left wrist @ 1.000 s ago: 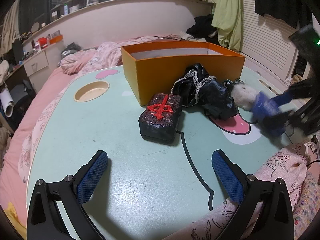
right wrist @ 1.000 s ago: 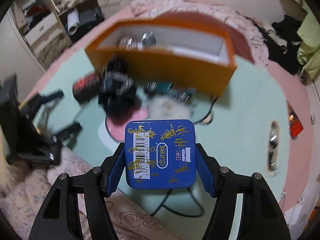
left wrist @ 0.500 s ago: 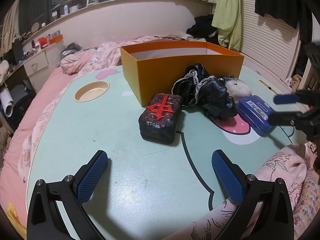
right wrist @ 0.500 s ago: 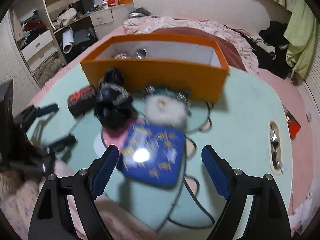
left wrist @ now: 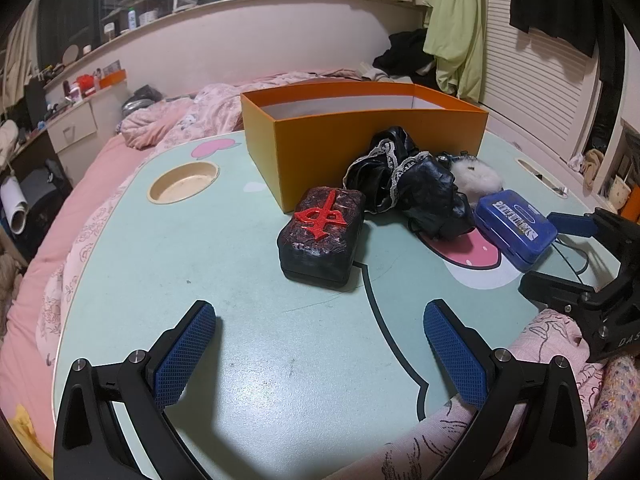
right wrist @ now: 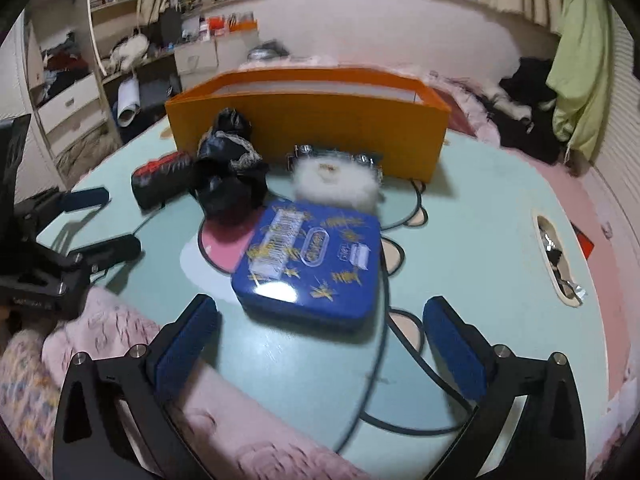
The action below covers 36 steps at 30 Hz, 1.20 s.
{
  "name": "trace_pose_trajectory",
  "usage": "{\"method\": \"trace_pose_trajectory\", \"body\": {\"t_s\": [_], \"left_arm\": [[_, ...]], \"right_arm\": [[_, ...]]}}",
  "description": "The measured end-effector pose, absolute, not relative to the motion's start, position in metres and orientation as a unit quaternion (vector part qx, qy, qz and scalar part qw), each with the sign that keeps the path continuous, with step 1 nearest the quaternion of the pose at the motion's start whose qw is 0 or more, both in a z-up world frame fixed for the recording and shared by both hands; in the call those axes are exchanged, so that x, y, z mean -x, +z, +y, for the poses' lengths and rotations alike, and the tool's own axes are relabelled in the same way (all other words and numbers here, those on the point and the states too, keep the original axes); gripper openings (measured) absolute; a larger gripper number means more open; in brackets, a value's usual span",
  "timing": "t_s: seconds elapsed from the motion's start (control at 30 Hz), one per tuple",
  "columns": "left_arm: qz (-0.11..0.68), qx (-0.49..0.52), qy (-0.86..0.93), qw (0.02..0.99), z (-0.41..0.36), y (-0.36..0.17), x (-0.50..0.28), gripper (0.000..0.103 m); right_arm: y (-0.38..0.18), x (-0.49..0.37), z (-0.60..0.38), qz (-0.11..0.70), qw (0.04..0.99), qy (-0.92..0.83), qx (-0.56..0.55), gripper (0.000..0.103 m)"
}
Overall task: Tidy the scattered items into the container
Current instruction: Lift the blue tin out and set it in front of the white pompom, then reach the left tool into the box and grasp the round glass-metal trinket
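Mint-green, with a cartoon face printed on it, the low table sits over a pink bed in a cluttered bedroom.

From the right wrist view, the right gripper hangs just above the near edge of the table, its jaws spread wide; they have just been opening, and nothing is pressed between the pads. Just ahead of the gap, slightly left of centre, lies the blue tin flat on the table, free of both fingers. A black cable runs from beyond the tin toward the camera, passing inside the right finger. Beyond the tin, touching its far edge, is a white fluffy item. Left of that lies a crumpled black lace-trimmed garment, and further left a dark block with a red character. Behind them all stands the orange box, open-topped; the fluff and the garment lie between the tin and its front wall.

From the left wrist view, the left gripper is also wide open with only bare table between its fingers. The block lies straight ahead of the gap, the garment and the box beyond it, and the tin ahead and off to the right. A round recess in the table sits far left.
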<state>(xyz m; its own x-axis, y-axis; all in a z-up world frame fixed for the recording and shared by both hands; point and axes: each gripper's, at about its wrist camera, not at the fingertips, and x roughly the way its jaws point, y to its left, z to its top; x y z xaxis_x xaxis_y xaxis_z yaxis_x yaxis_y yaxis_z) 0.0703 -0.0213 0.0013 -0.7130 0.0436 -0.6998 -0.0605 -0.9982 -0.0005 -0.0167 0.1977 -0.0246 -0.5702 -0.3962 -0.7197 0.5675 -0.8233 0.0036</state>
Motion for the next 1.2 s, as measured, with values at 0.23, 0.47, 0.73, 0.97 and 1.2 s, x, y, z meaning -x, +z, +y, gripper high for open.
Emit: {"method": "trace_pose_trajectory", "body": {"t_s": [0.23,0.47,0.73,0.97,1.2], "left_arm": [[0.012,0.378,0.925,0.028,-0.021,0.002,-0.071,0.103],[0.014,0.384,0.923,0.034,-0.022,0.003,-0.069,0.103],[0.007,0.372,0.928,0.030,-0.024,0.029,-0.062,0.101],[-0.009,0.333,0.941,0.064,-0.024,0.103,-0.023,0.095],[-0.003,0.416,0.907,0.068,-0.004,0.102,0.079,0.049]], "right_arm": [[-0.024,0.015,0.201,0.112,0.280,-0.879,-0.368,0.103],[-0.024,0.012,0.202,0.112,0.280,-0.880,-0.368,0.103],[-0.021,0.010,0.202,0.111,0.280,-0.880,-0.367,0.103],[-0.021,0.010,0.202,0.110,0.280,-0.880,-0.368,0.103],[-0.019,0.008,0.201,0.110,0.281,-0.880,-0.366,0.103]]}}
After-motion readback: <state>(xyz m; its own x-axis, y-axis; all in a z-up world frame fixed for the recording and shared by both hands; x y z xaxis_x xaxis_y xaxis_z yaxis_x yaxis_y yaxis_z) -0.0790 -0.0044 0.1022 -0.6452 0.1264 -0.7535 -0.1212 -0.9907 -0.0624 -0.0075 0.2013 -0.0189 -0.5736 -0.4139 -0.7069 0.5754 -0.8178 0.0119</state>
